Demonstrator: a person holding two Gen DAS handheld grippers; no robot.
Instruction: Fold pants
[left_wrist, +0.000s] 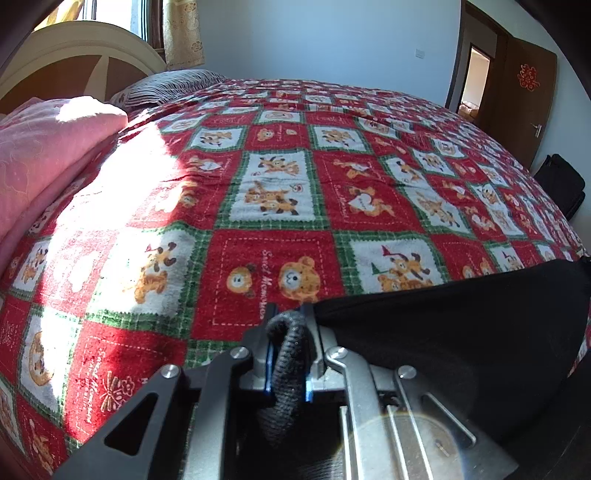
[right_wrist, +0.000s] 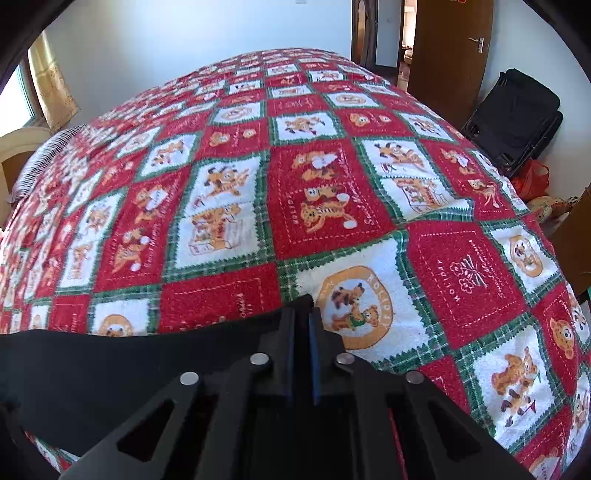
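Observation:
The black pants (left_wrist: 461, 332) lie on the bed at the lower right of the left wrist view. One ribbed black edge of them bunches up between the blue pads of my left gripper (left_wrist: 289, 314), which is shut on it. In the right wrist view the pants (right_wrist: 110, 369) spread across the lower left, and their upper edge rises to the fingertips. My right gripper (right_wrist: 303, 314) is shut there, its pads pressed together on the thin corner of the cloth.
A red, green and white patchwork bedspread (left_wrist: 258, 184) covers the whole bed. A pink blanket (left_wrist: 48, 155) and a striped pillow (left_wrist: 166, 86) lie at the headboard end. Beyond the far corner stand a brown door (left_wrist: 524, 96), a black bag (right_wrist: 517, 114) and a red plastic bag (right_wrist: 532, 179).

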